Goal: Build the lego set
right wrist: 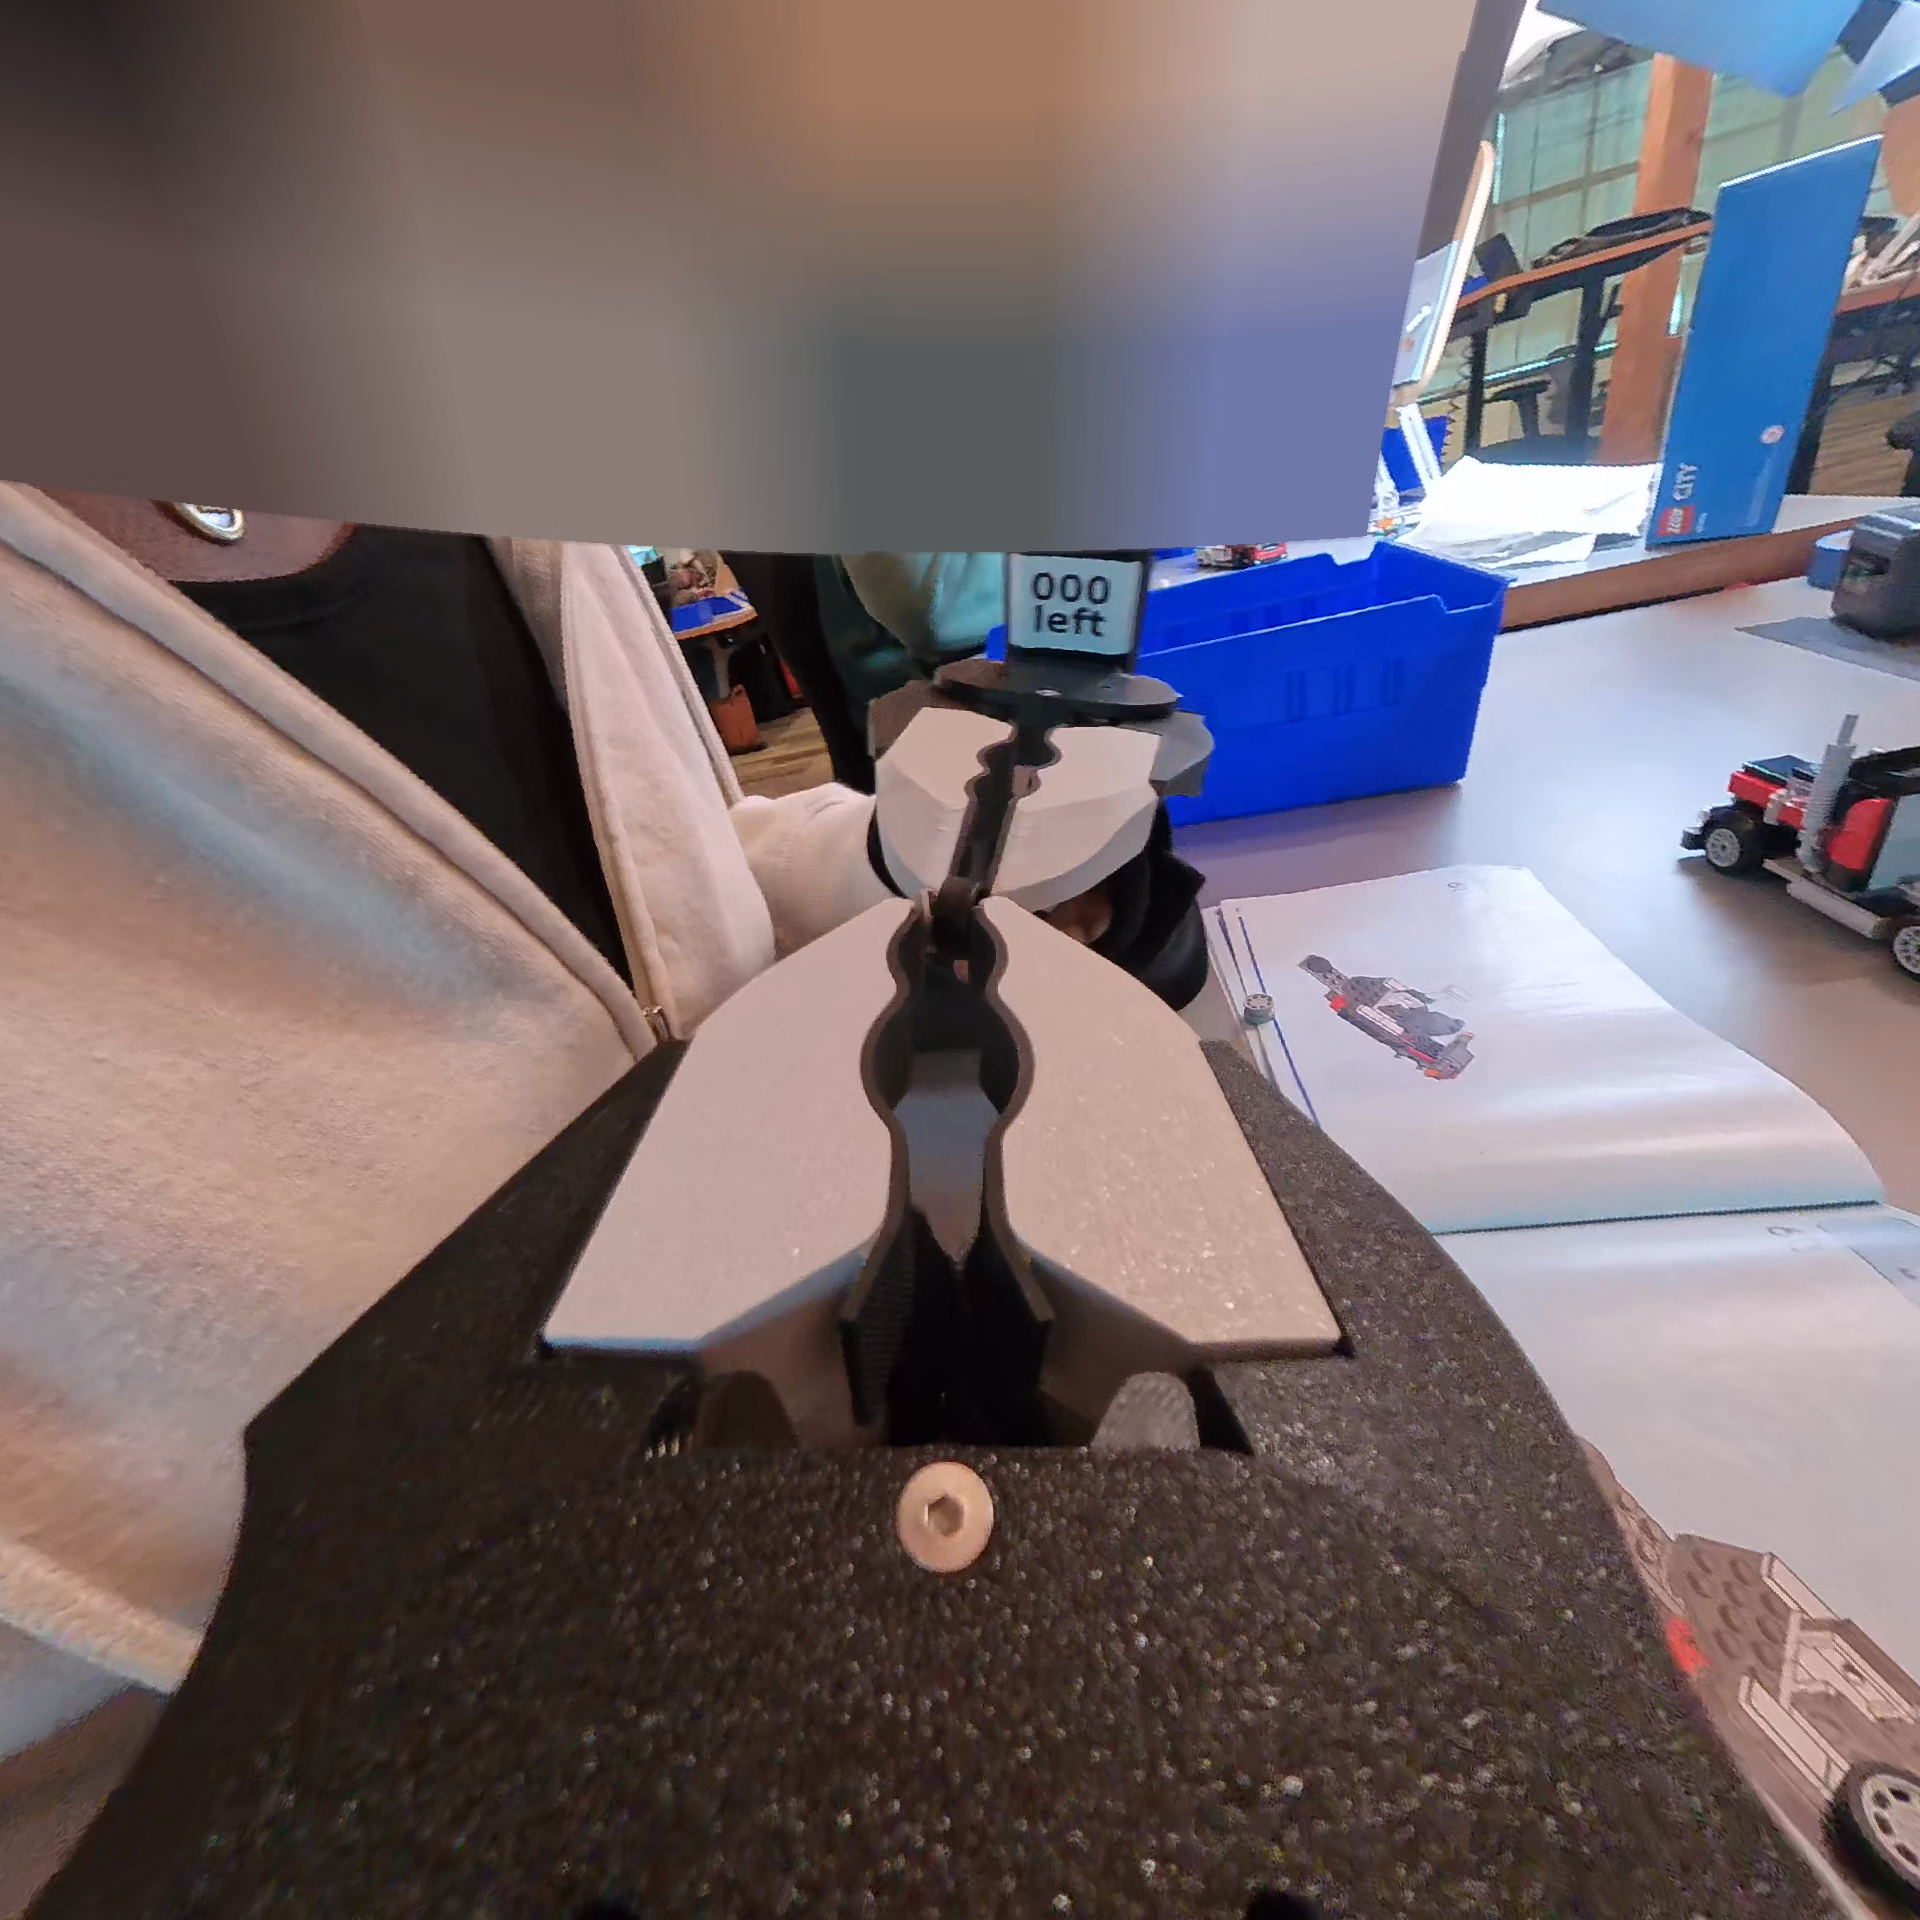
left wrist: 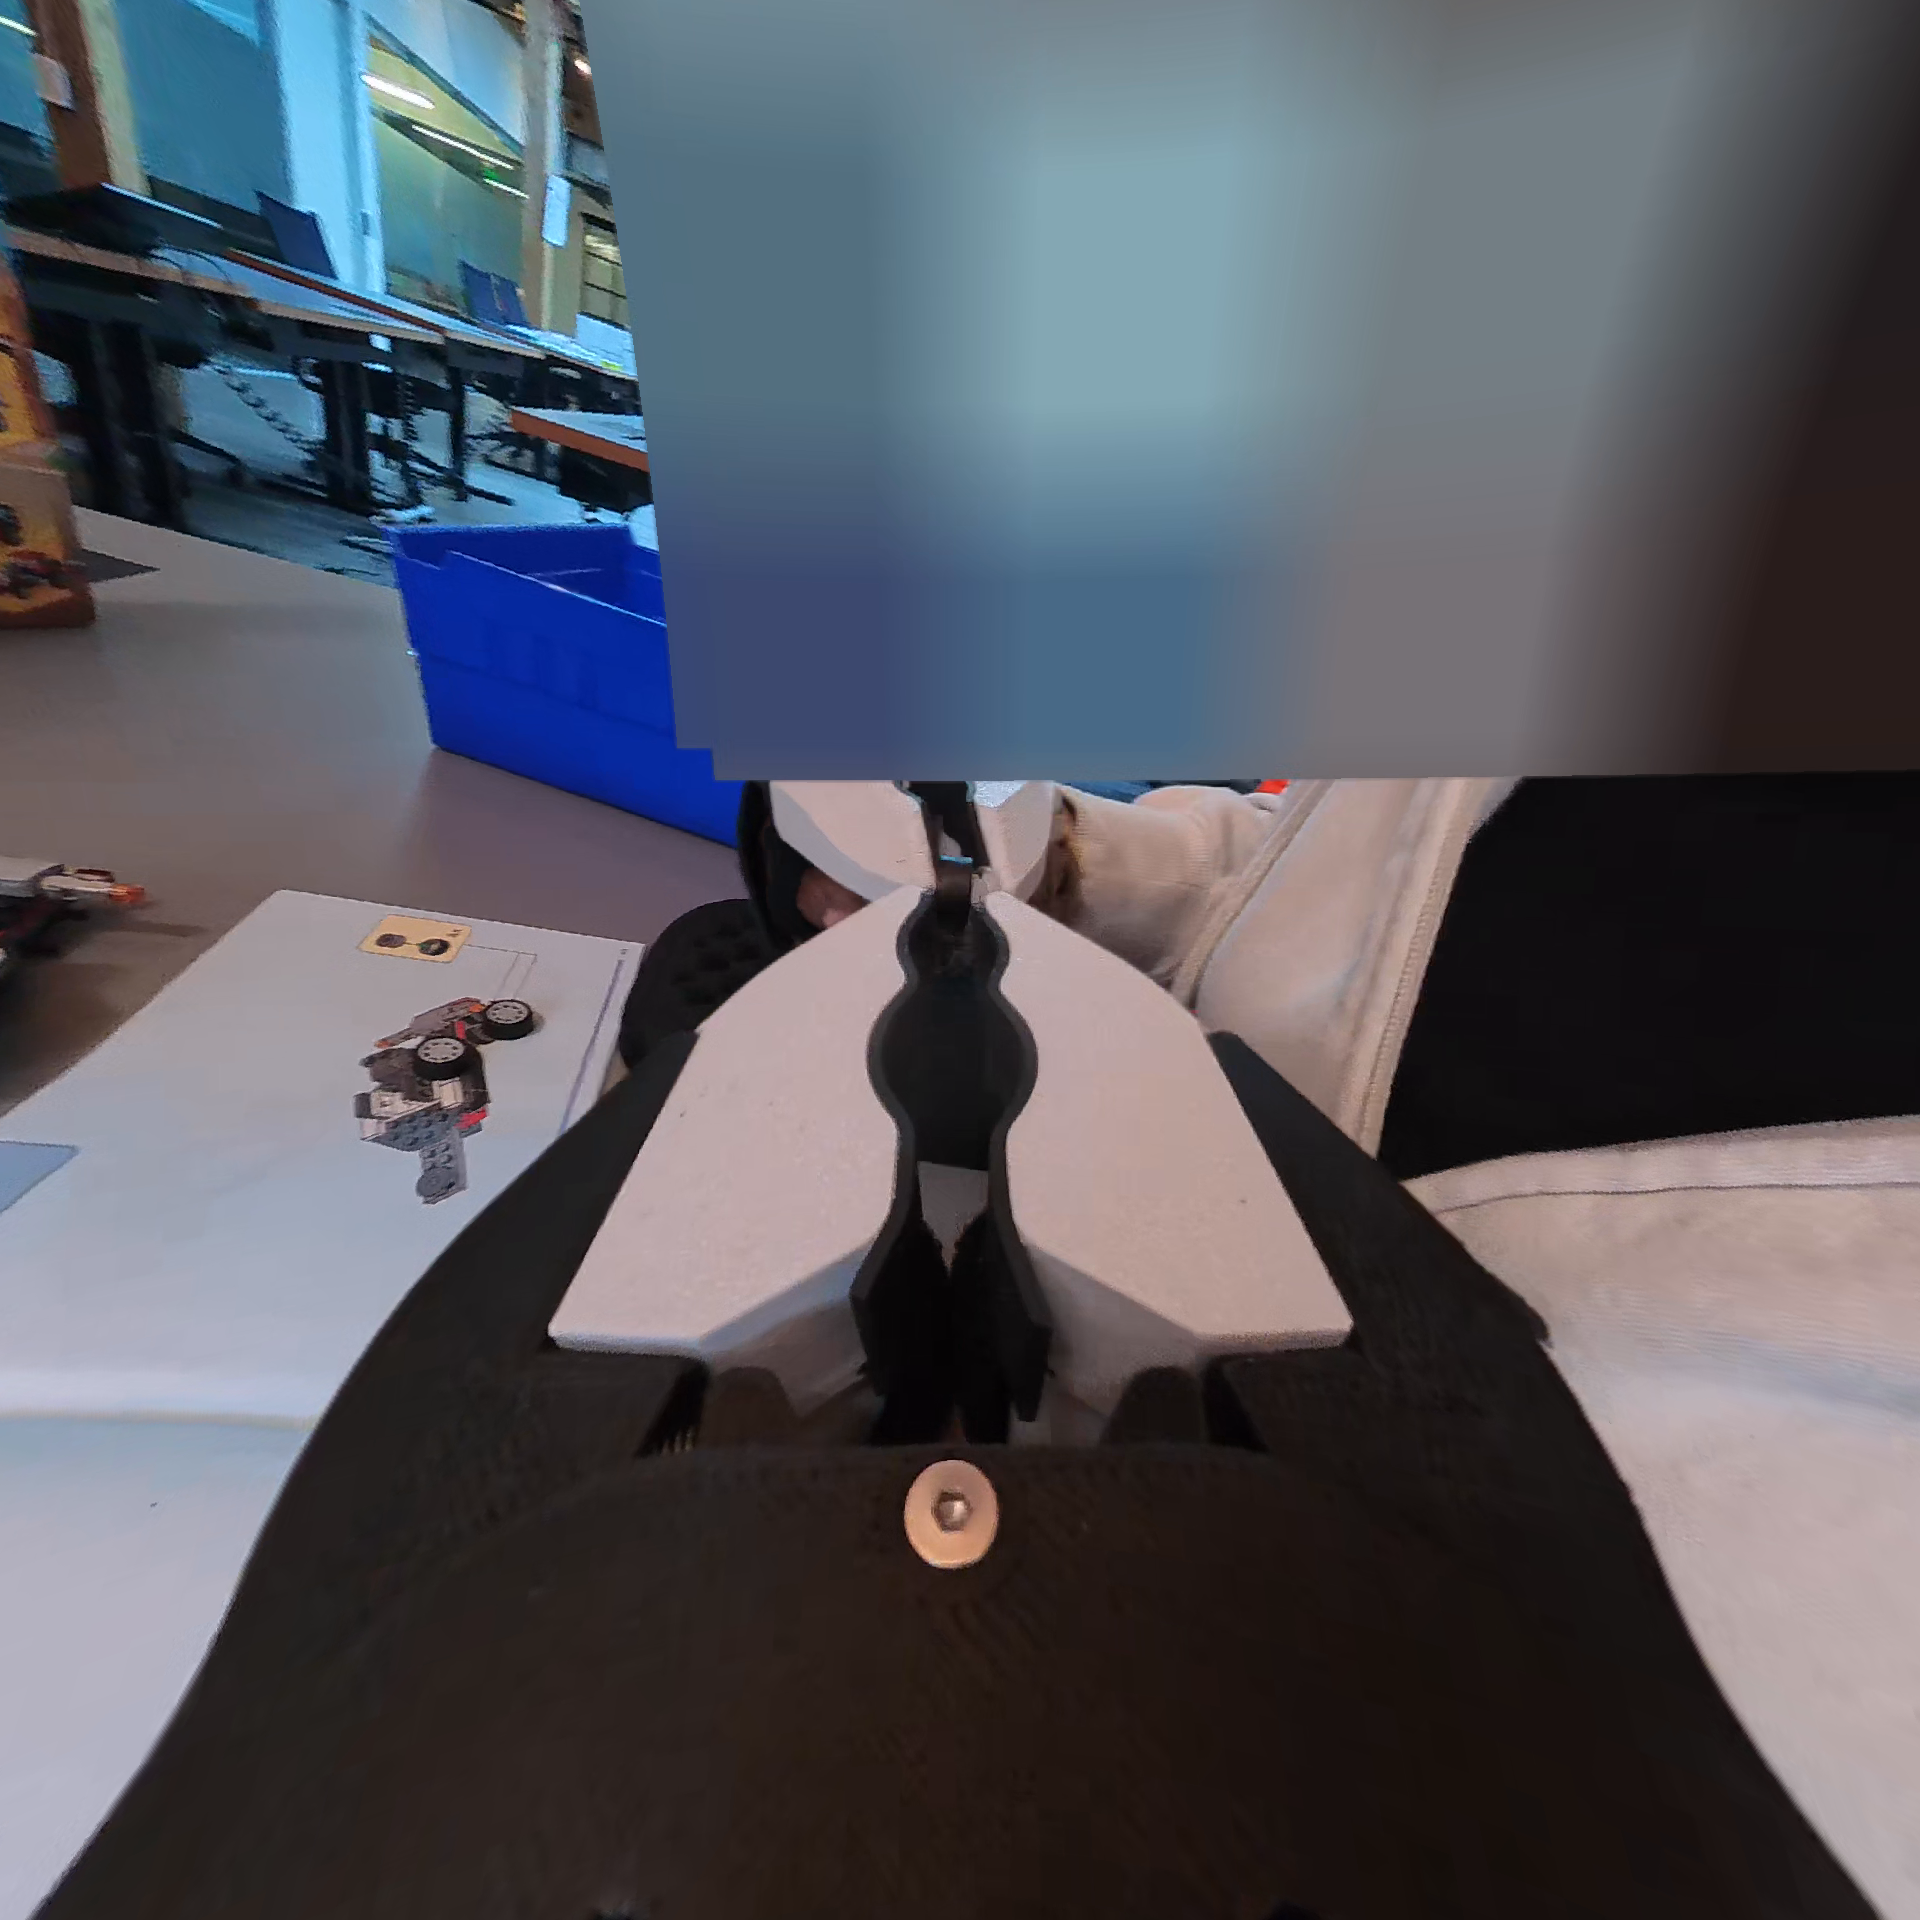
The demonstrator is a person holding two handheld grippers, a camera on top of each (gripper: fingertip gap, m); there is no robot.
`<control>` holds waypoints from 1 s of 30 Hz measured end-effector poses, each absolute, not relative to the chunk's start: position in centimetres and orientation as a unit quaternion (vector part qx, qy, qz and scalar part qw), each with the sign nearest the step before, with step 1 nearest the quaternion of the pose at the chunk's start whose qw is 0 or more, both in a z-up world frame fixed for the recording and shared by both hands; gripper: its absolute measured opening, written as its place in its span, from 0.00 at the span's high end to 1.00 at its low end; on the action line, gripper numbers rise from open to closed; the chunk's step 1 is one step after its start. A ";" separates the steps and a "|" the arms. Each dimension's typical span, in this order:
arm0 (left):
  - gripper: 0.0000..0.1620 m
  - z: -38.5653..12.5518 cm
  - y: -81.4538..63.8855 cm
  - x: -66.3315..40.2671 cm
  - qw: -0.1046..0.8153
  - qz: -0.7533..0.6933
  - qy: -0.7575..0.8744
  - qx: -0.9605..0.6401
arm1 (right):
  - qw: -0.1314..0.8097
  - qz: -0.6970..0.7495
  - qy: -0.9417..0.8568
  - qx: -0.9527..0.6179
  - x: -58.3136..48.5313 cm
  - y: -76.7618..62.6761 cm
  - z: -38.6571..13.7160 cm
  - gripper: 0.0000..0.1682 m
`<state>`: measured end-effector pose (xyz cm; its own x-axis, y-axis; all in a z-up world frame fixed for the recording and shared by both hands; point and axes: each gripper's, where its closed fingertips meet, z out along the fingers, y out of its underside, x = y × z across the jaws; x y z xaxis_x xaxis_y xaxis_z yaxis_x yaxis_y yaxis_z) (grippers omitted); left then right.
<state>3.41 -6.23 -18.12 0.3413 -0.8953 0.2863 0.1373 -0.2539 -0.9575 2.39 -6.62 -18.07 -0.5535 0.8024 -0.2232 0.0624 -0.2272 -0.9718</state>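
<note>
- Left gripper (left wrist: 948, 914), white angular fingers on a black textured body: fingers drawn together, tips pinching a small black lego piece (left wrist: 951, 862) that sticks out past them.
- Right gripper (right wrist: 951, 914), same white-and-black build: fingers also drawn together, tips meeting on the same small dark piece (right wrist: 954, 902).
- The two grippers face each other tip to tip, held up above the table and close to the torso of a person in a pale grey zip hoodie (right wrist: 260, 883) over a black top.
- From the right wrist view the left gripper appears farther off, its white fingers closed, a small white tag (right wrist: 1073, 608) mounted on top of it.
- Whether each gripper bears the piece's weight, or only one does, cannot be told.
- Open white instruction booklet (left wrist: 260, 1143) lies flat on the grey table (left wrist: 208, 748), to the left of the left gripper; its page bears a printed picture of a partly built vehicle with wheels.
- A loose small grey wheel (right wrist: 1259, 1036) sits at the booklet's near edge in the right wrist view.
- Blue plastic bin (left wrist: 520, 634) stands on the table beyond the booklet, well apart from the grippers.
- Built lego truck, red, black and grey with white-hubbed wheels (right wrist: 1829, 842), stands on the table far right, beyond the booklet.
- Tall blue set box (right wrist: 1766, 353) stands upright behind the bin on the far right.
- Orange-brown printed box (left wrist: 36, 488) at the far left table edge.
</note>
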 end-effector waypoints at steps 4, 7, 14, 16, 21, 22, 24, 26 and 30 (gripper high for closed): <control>0.97 -18.4 -5.6 3.1 0.564 -0.427 0.302 -0.640 | 0.298 0.666 -0.547 -0.409 2.1 -6.0 -18.3 0.96; 0.97 -18.3 -5.1 2.9 0.588 -0.383 0.299 -0.647 | 0.317 0.661 -0.533 -0.423 2.0 -5.5 -18.3 0.96; 1.00 -18.2 -5.0 3.0 0.593 -0.364 0.317 -0.644 | 0.321 0.667 -0.531 -0.412 2.4 -5.9 -18.0 0.97; 1.00 -17.6 -5.8 3.4 0.571 -0.431 0.322 -0.620 | 0.322 0.676 -0.529 -0.399 2.5 -6.0 -17.5 0.97; 0.80 -17.5 -6.5 3.8 0.521 -0.506 0.324 -0.606 | 0.308 0.675 -0.550 -0.382 2.4 -6.8 -17.3 0.97; 0.82 -17.6 -6.5 4.0 0.524 -0.500 0.327 -0.607 | 0.310 0.676 -0.549 -0.381 2.3 -6.8 -17.3 0.97; 0.88 -17.7 -6.1 3.8 0.543 -0.469 0.327 -0.615 | 0.313 0.672 -0.547 -0.388 2.2 -6.6 -17.4 0.97; 0.88 -17.8 -6.0 3.7 0.546 -0.462 0.324 -0.619 | 0.317 0.672 -0.544 -0.391 2.2 -6.4 -17.4 0.97; 0.93 -17.6 -5.7 3.4 0.571 -0.433 0.322 -0.618 | 0.320 0.680 -0.523 -0.402 2.3 -6.1 -17.3 0.97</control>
<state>3.42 -5.73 -17.64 0.4178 -0.8931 0.1668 0.0957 -0.1393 -0.9856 2.27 -6.08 -17.35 -0.4727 0.8554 -0.2118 -0.0144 -0.2479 -0.9687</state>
